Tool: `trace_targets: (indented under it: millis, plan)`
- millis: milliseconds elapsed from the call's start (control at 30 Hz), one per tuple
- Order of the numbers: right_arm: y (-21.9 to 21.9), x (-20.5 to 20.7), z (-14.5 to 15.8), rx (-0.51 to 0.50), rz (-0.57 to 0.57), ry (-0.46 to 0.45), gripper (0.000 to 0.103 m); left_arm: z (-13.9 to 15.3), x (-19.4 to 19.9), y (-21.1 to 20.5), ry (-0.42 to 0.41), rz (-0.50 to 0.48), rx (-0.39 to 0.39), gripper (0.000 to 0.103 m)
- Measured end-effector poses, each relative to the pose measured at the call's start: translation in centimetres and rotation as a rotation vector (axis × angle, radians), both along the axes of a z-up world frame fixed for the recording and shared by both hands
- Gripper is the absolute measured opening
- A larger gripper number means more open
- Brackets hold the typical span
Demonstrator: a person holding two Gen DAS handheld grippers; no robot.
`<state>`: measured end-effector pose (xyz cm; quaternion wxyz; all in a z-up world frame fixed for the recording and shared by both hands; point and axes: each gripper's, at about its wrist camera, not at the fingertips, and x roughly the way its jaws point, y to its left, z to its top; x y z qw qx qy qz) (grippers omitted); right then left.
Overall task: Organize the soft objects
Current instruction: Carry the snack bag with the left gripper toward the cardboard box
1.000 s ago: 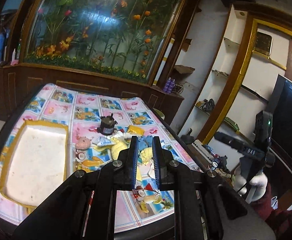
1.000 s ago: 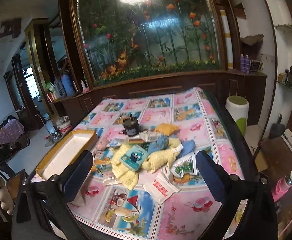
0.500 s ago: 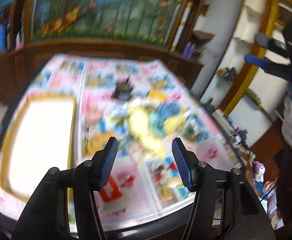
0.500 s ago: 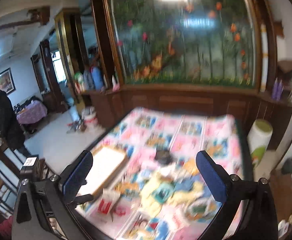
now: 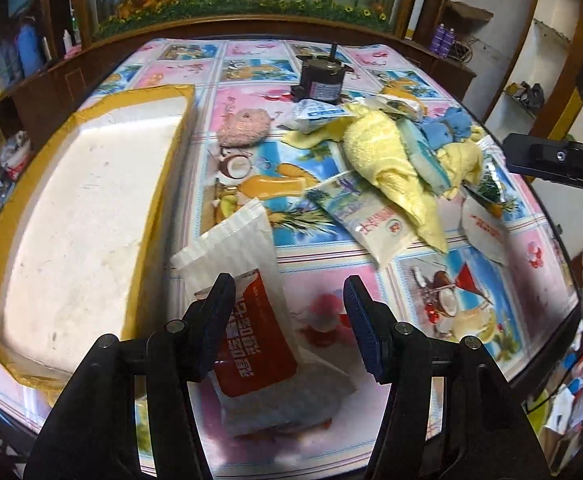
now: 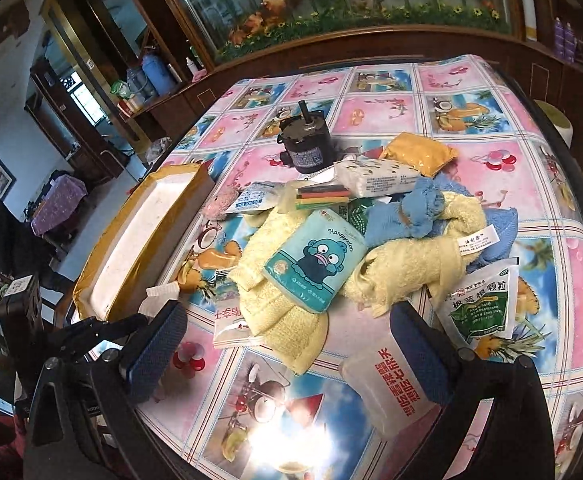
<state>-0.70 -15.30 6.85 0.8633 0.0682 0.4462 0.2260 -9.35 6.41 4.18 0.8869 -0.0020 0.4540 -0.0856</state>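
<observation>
Heap of yellow towels [image 6: 407,276], blue cloth [image 6: 415,212], packets mid-table.

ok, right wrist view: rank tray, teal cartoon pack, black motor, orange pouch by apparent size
1. tray, largest by far
2. teal cartoon pack
3. orange pouch and black motor: look about alike, so no ranking. Both sit farther from the camera than the pack, so true sizes are unsure.

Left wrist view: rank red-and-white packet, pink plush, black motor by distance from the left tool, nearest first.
1. Red-and-white packet: under the open left tool, beside the tray.
2. Pink plush: mid-table, left of the pile.
3. Black motor: far side, behind the pile.
</observation>
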Motion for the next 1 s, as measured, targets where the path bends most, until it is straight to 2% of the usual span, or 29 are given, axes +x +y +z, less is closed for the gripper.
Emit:
trace_targets:
  millis: [67, 200, 400, 533, 633, 733, 800, 833, 900, 967, 1000]
  plan:
    - [-0.3, -0.4, 0.5, -0.014, -0.005, -0.014, 0.101, -0.3, -0.3, 0.3, 0.001, 0.014, 0.013, 0.057]
    - [-0.7, -0.7, 0.3, -0.013, -0.012, -0.019, 0.101, -0.7, -0.8, 1.5, 0.008, 0.008, -0.028, 0.058]
    - [0.0, -0.8, -0.2, 0.008, 0.003, -0.009, 0.101, -0.3, 0.5, 3.8, 0.015, 0.069, -0.146, 0.059]
    - [0.4, -1.0, -0.3, 0.016, 0.014, -0.004, 0.101, -0.5, 0.3, 3.1, 0.031, 0.051, -0.127, 0.059]
    - [0.6, -1.2, -0.2, 0.009, 0.016, -0.013, 0.101, -0.6, -0.5, 1.9, 0.036, 0.046, -0.078, 0.059]
    - [0.7, -1.3, -0.1, 0.008, 0.019, -0.022, 0.101, -1.9, -0.2, 1.2, 0.102, 0.057, -0.081, 0.060]
    - [0.8, -1.3, -0.1, 0.017, 0.025, -0.024, 0.101, -2.2, -0.1, 0.3, 0.082, 0.068, -0.034, 0.060]
    - [0.8, -1.2, -0.1, 0.024, 0.029, -0.027, 0.101, -2.2, 0.0, -0.1, 0.075, 0.056, -0.033, 0.060]
    - [0.8, -1.2, 0.0, 0.040, 0.036, -0.046, 0.101, -2.2, 0.1, -0.3, 0.065, 0.038, -0.086, 0.060]
    - [0.8, -1.0, 0.3, 0.048, 0.035, -0.068, 0.101, -2.1, 0.0, -0.2, 0.061, 0.035, -0.113, 0.043]
    - [0.8, -0.7, 0.4, 0.051, 0.034, -0.073, 0.101, -2.0, -0.2, -0.1, 0.061, 0.035, -0.128, 0.043]
